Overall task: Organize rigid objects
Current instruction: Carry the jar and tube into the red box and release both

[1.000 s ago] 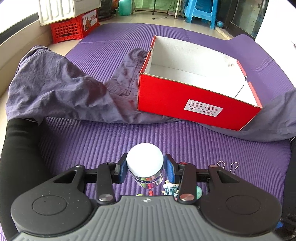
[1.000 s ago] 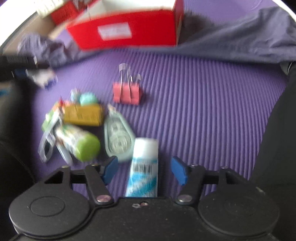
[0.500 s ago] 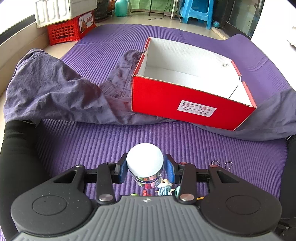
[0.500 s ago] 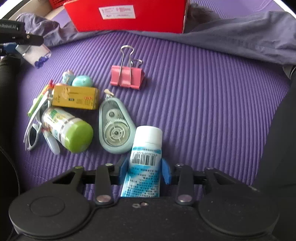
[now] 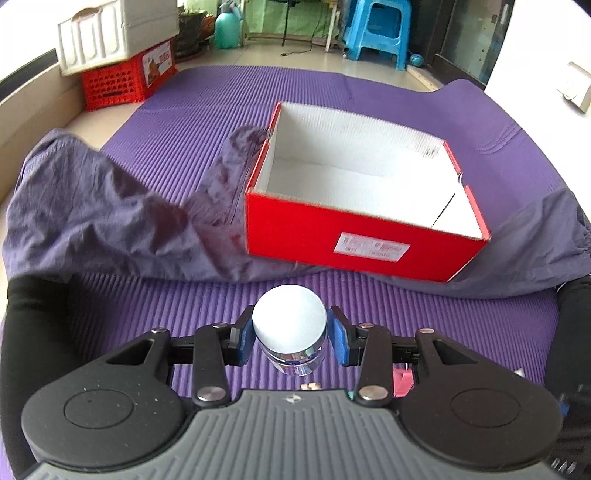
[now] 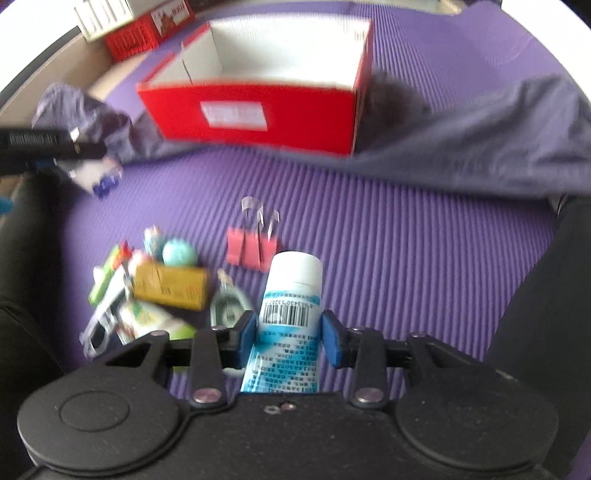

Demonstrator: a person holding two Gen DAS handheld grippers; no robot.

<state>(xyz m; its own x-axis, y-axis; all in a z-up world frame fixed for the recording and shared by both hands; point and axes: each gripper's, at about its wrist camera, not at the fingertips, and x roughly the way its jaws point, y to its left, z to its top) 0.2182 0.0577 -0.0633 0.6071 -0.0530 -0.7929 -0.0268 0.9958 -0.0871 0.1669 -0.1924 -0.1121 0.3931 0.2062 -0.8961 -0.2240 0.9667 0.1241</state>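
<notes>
My left gripper (image 5: 290,338) is shut on a small glass jar with a white lid (image 5: 290,321), held above the purple mat, short of the red box (image 5: 354,236). The box stands with its top uncovered, its white inside bare. My right gripper (image 6: 290,339) is shut on a white and blue bottle (image 6: 291,306), lifted off the mat. Below it lie a pink binder clip (image 6: 253,249), a yellow box (image 6: 170,288), a teal correction tape (image 6: 229,308), a teal ball (image 6: 179,253) and a green-capped bottle (image 6: 155,321). The left gripper shows blurred at the left edge (image 6: 55,146).
A grey-purple cloth (image 5: 103,218) lies bunched around the red box on both sides. The red box (image 6: 258,110) is ahead in the right wrist view. A red crate (image 5: 122,79) with a white bin, a blue stool (image 5: 376,33) and dark sleeves (image 5: 33,332) border the mat.
The right gripper closed on the white and blue bottle and lifted it off the mat. The left gripper rose with the jar, and the box now looks lower and farther in.
</notes>
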